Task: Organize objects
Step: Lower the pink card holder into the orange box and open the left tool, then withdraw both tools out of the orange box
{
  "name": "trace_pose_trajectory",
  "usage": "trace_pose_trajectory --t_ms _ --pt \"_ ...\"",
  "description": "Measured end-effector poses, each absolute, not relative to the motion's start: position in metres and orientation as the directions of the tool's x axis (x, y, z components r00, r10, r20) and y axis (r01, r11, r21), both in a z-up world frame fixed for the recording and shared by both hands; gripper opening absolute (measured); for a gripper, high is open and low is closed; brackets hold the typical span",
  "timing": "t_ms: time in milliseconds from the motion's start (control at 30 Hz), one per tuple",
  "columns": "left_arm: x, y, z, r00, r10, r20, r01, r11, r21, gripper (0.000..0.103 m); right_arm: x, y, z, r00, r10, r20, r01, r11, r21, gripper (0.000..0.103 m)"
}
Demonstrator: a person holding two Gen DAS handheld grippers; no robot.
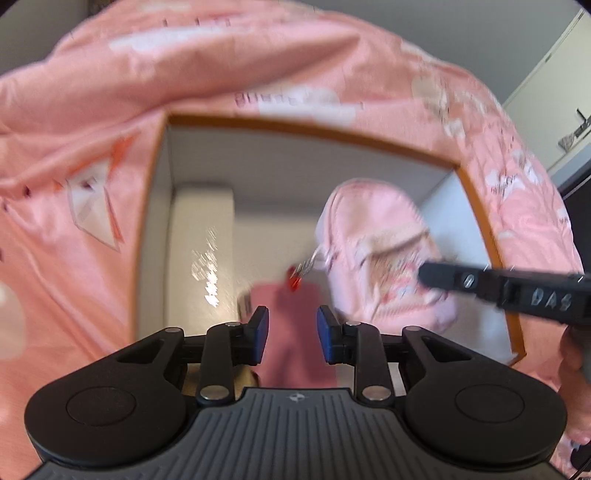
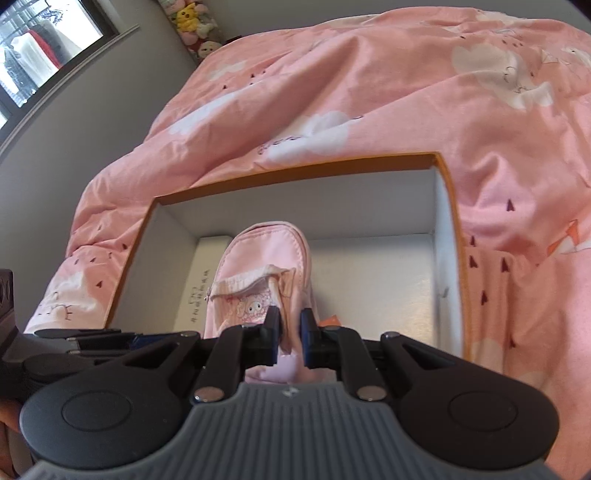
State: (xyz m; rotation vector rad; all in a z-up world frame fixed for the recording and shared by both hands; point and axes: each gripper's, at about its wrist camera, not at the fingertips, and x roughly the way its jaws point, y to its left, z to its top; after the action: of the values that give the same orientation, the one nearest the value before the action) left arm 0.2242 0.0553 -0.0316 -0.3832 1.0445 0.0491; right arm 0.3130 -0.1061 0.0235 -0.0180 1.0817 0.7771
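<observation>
The right gripper [image 2: 290, 334] has its pads pinched narrow on the lower fabric of a small pink backpack-shaped pouch [image 2: 260, 284], holding it inside an open white box with an orange rim [image 2: 295, 168]. The left gripper [image 1: 291, 334] hangs over the same box [image 1: 314, 127] with its blue-padded fingers [image 1: 325, 332] parted wide and nothing between them. In the left wrist view the pouch [image 1: 373, 236] sits toward the right side of the box, the right gripper's finger [image 1: 454, 278] reaching it from the right, and a red charm on a metal chain [image 1: 295, 282] hangs at the pouch's side above a darker pink item [image 1: 295, 332] on the box floor; that item is too blurred to name. A flat white carton with printed text [image 2: 207, 291] lies along the box's left wall, partly hidden by the pouch. The box rests on a pink quilt [image 2: 369, 85] printed with white clouds and foxes. Beyond it are a grey wall, a window [image 2: 44, 48] and plush toys [image 2: 192, 26].
</observation>
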Motion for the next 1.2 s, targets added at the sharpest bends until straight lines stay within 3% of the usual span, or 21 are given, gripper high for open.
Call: trace_pose_trajectory --t_ms 167,333,467,900,1200 --pt "0.216 0.065 -0.009 0.565 -0.049 -0.824 -0.240 0.945 -0.221 0.031 0.310 -0.094 0.017 0.166 0.595 -0.786 -0.570 0.709 0.416 0.012" --pt "0.217 0.070 -0.009 0.570 -0.068 -0.819 -0.244 0.938 -0.247 0.031 0.313 -0.084 -0.011 0.050 0.607 -0.793 -0.499 0.703 0.507 0.012" --pt "0.218 0.070 -0.013 0.561 -0.068 -0.825 -0.246 0.938 -0.244 0.031 0.309 -0.078 -0.029 0.055 0.531 -0.846 -0.516 0.740 0.431 0.012" --pt "0.213 0.066 -0.018 0.551 -0.064 -0.832 -0.218 0.951 -0.218 0.031 0.288 -0.054 -0.035 0.068 0.470 -0.880 -0.606 0.720 0.338 0.013" --pt "0.193 0.056 -0.002 0.598 -0.063 -0.799 -0.182 0.960 -0.212 0.031 0.286 -0.064 -0.023 0.119 0.484 -0.867 -0.608 0.726 0.322 0.033"
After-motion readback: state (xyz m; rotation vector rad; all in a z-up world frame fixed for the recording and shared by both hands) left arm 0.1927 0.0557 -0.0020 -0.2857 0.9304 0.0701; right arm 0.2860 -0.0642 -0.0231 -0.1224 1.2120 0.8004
